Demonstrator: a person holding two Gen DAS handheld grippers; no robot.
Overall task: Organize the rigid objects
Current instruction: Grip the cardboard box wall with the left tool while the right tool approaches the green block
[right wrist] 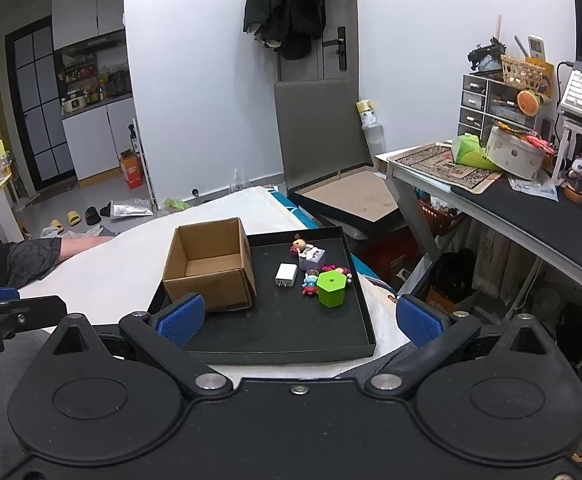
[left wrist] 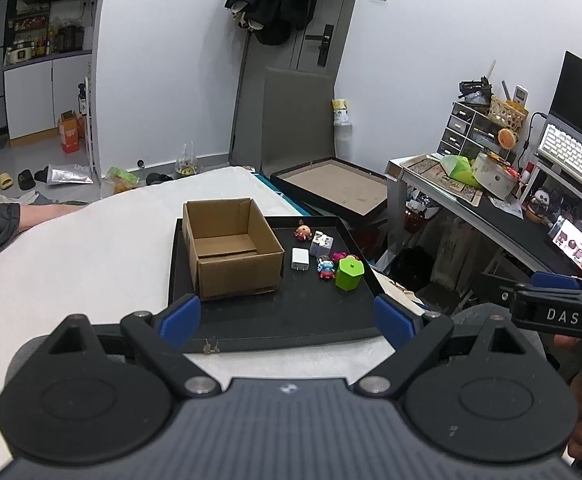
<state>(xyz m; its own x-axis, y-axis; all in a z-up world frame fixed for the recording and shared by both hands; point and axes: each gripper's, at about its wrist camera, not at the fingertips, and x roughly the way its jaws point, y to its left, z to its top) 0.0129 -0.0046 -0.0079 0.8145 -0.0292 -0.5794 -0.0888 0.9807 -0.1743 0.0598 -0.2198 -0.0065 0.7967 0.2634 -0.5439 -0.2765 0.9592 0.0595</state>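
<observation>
Toys (left wrist: 325, 266) are clustering on the right half of a black tray (left wrist: 291, 320) lying on a white bed (left wrist: 71, 272): figurines, a white charger (left wrist: 300, 259), a green hexagonal pot (left wrist: 350, 275). An open carton (left wrist: 231, 248) is sitting at the tray's left, its front stretch lying bare. Left claw (left wrist: 287, 320) and right claw (right wrist: 299, 320) are both hovering spread wide, gripping nothing.

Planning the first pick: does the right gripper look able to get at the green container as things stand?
Probably yes. The right gripper is open and empty, and the green container stands at the near edge of the toy cluster on the black tray, with bare tray between them. The toys crowd only its far side.
</observation>
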